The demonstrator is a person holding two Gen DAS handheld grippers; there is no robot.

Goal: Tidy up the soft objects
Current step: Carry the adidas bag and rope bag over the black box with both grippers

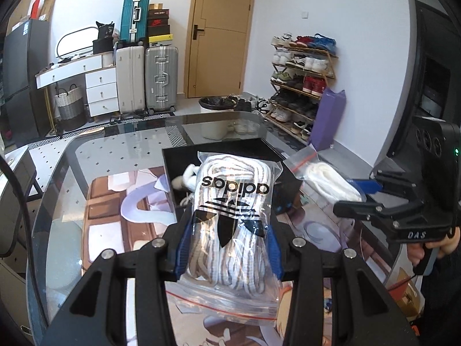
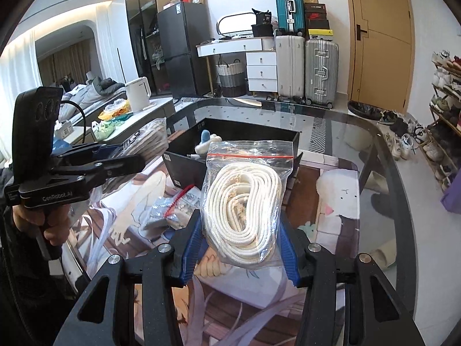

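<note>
Left gripper (image 1: 227,248) pinching Adidas bag (image 1: 230,225), right gripper (image 2: 239,248) rope bag (image 2: 245,210)

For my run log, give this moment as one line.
left claw: grips striped-lace bag | right claw: grips white-lace bag | black box: open ahead

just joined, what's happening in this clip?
A person with two handheld grippers is sorting bagged laces. The left gripper is shut on the adidas bag of striped laces; the right gripper is shut on the zip bag of white laces. Both bags are held above the glass table, in front of the black box, which already holds something soft.
</note>
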